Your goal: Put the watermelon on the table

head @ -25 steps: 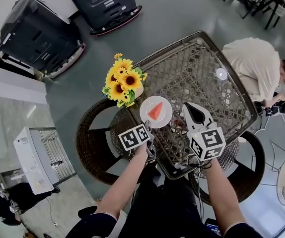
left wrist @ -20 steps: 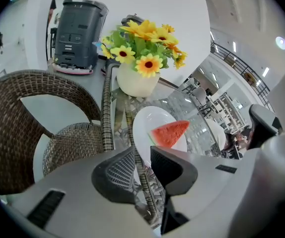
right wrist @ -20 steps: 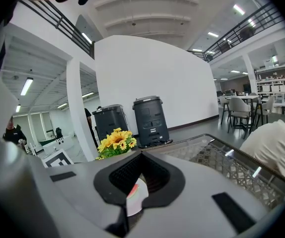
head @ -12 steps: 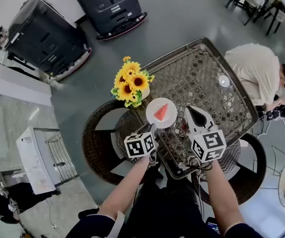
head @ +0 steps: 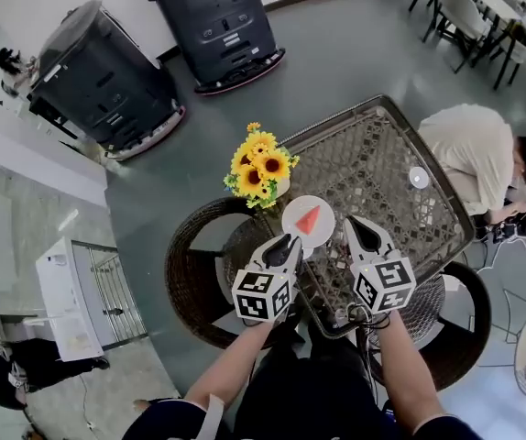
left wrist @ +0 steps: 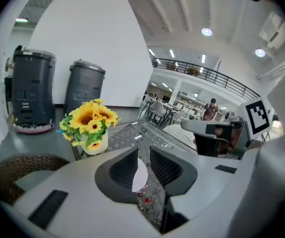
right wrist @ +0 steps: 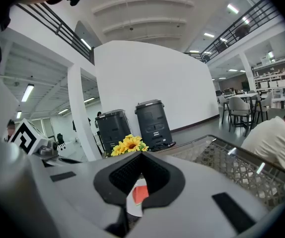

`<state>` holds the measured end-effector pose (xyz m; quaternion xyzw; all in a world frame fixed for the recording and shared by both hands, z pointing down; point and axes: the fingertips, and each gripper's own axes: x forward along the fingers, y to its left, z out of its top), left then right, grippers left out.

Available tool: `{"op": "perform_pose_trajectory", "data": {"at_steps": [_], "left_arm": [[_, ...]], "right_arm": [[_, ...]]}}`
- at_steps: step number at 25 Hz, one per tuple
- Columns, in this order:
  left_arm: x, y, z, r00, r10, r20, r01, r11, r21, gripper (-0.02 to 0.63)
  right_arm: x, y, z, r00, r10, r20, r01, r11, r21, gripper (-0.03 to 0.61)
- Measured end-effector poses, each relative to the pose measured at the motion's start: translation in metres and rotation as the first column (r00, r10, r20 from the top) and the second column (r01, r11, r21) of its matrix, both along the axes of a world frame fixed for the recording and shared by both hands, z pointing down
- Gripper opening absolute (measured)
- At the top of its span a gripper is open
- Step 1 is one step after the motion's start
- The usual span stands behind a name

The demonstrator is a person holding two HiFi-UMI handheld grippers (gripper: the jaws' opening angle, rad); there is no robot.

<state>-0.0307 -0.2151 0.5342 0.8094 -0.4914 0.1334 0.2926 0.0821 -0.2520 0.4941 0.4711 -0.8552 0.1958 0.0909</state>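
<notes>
Left gripper [head: 286, 243] has drawn back, its marker cube farther from the plate [head: 297, 231] than a second ago. Jaws apart, tips at the round white plate's near rim, which shows edge-on in the gap. Right gripper [head: 351, 221]: tips together on nothing, just right of the plate. Red watermelon wedge [head: 309, 218] lies on the plate by the table's [head: 373, 168] near-left edge. Woven lattice top, rounded metal rim. Sunflowers [head: 261, 168] at the left corner. Bare lattice runs to a small white disc [head: 418, 178] near the right corner.
</notes>
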Motion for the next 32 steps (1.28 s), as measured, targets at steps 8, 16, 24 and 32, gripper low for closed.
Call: {"op": "perform_pose_trajectory", "data": {"at_steps": [8,16,24,32], "left_arm": [[0.016,0.011,-0.071,0.994,0.097,0.051,-0.105,0.978,0.18,0.006],[0.02,0.017,-0.114,0.989,0.148,-0.003,-0.14,0.946,0.291,0.006],[0.021,0.025,-0.137,0.982,0.188,0.011,-0.178,0.912,0.37,0.006],[0.016,0.031,-0.144,0.98,0.199,-0.003,-0.184,0.91,0.373,0.006]], "right_arm": [[-0.015,0.009,-0.044,0.999,-0.006,0.041,0.004,0.998,0.066,0.003],[-0.034,0.021,-0.074,0.999,-0.019,0.04,0.014,0.993,0.117,0.003],[-0.04,0.035,-0.086,0.999,-0.039,0.023,0.036,0.99,0.139,0.002],[-0.044,0.04,-0.102,0.999,-0.036,0.027,0.031,0.986,0.164,0.002]]}}
